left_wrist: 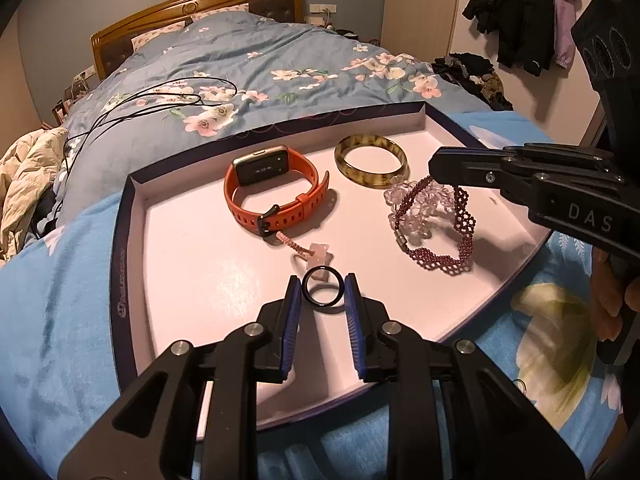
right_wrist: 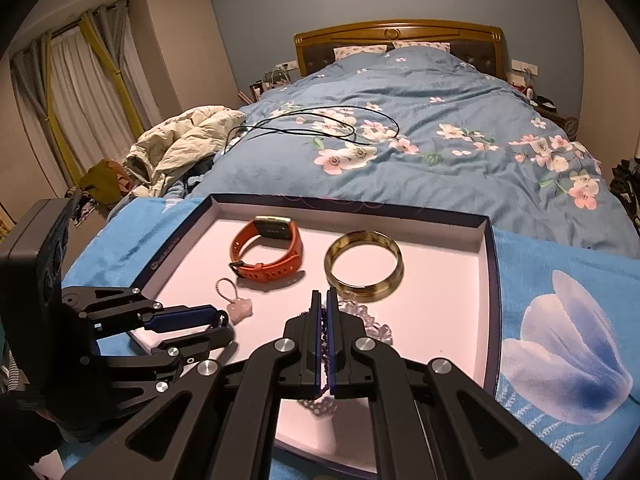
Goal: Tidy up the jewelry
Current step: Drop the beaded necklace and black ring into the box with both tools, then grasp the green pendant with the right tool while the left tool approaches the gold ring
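A shallow dark-rimmed box tray (left_wrist: 128, 216) with a pale pink floor lies on the bed. In it are an orange smartwatch (left_wrist: 272, 192), an amber bangle (left_wrist: 372, 162), a clear crystal bracelet (left_wrist: 420, 208) and a pink charm on a cord (left_wrist: 318, 254). My left gripper (left_wrist: 323, 292) is shut on a black ring (left_wrist: 323, 287), held upright just above the tray floor. My right gripper (right_wrist: 323, 312) is shut on a purple beaded bracelet (left_wrist: 460, 236), which hangs from its tips (left_wrist: 440, 164) onto the tray.
The tray rests on a blue fleece blanket (right_wrist: 560, 320) over a floral duvet (right_wrist: 400, 120). Black cables (left_wrist: 160, 100) lie on the duvet behind the tray. A cream jacket (right_wrist: 180, 136) is heaped at the bed's left side.
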The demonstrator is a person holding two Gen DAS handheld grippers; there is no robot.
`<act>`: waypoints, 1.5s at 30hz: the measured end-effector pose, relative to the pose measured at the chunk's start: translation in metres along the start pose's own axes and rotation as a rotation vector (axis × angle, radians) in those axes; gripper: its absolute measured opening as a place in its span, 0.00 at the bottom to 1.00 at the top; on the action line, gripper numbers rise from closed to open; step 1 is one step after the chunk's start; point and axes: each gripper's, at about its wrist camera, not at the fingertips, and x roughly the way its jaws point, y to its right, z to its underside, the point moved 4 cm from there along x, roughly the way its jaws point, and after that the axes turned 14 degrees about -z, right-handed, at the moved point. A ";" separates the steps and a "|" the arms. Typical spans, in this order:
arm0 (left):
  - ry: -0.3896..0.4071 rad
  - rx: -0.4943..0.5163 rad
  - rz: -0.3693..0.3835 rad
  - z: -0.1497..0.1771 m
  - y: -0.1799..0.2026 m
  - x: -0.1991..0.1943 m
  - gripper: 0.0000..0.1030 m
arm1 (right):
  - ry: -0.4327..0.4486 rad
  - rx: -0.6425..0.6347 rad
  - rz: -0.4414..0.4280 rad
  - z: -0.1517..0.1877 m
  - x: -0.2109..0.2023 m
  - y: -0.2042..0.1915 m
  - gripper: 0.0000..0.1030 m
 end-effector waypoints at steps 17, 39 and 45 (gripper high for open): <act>0.080 -0.071 -0.012 -0.006 -0.015 -0.029 0.43 | 0.016 0.015 0.036 0.005 -0.012 0.004 0.19; 0.137 -0.052 0.003 0.082 -0.031 -0.109 0.48 | -0.059 -0.100 -0.059 0.084 -0.050 -0.065 0.37; 0.107 -0.045 0.021 0.101 -0.026 -0.107 0.48 | -0.092 -0.104 -0.068 0.103 -0.044 -0.074 0.37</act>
